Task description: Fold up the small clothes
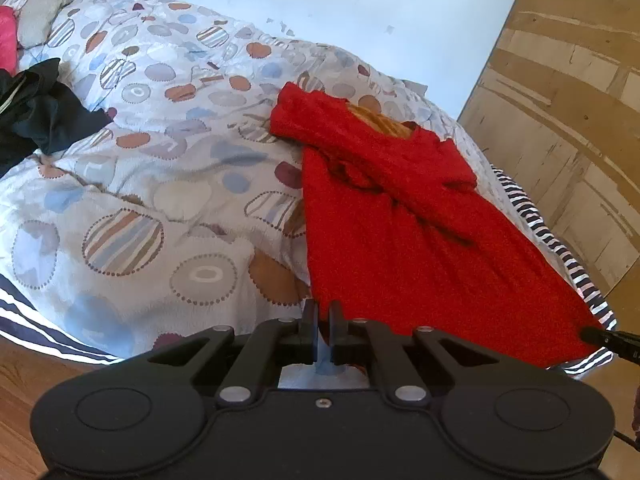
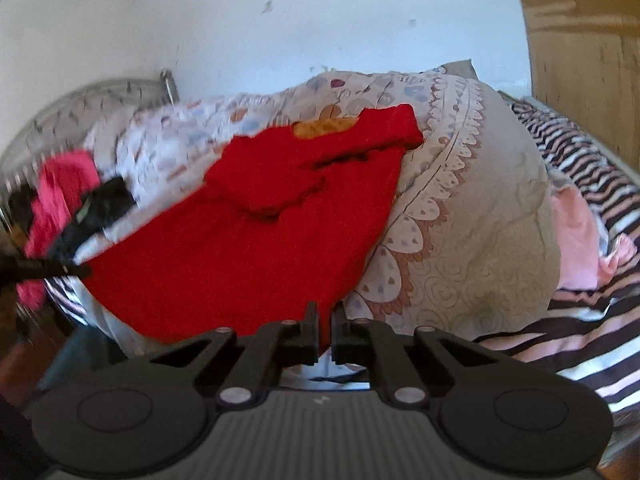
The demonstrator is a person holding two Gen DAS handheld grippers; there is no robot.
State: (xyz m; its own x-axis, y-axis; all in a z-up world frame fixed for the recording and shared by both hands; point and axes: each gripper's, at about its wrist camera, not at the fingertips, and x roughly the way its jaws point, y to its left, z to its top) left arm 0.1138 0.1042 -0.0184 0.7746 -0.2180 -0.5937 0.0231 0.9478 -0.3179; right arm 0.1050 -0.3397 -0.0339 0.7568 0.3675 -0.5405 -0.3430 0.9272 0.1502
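Grippers both nearly shut at the hem of the red knit dress (image 1: 400, 216). Left gripper (image 1: 323, 316) is pinched on the near-left hem corner; right gripper (image 2: 323, 318) sits at the opposite hem corner, cloth between its fingers, looks clamped. Dress lies flat on the patterned duvet (image 1: 160, 160), sleeves crossed over the chest, neckline far. Fabric reads soft, light, floppy and a bit grippy, so it will sag mid-span: hold the corners, keep the hem taut. Dark clothes (image 1: 36, 112) lie well apart.
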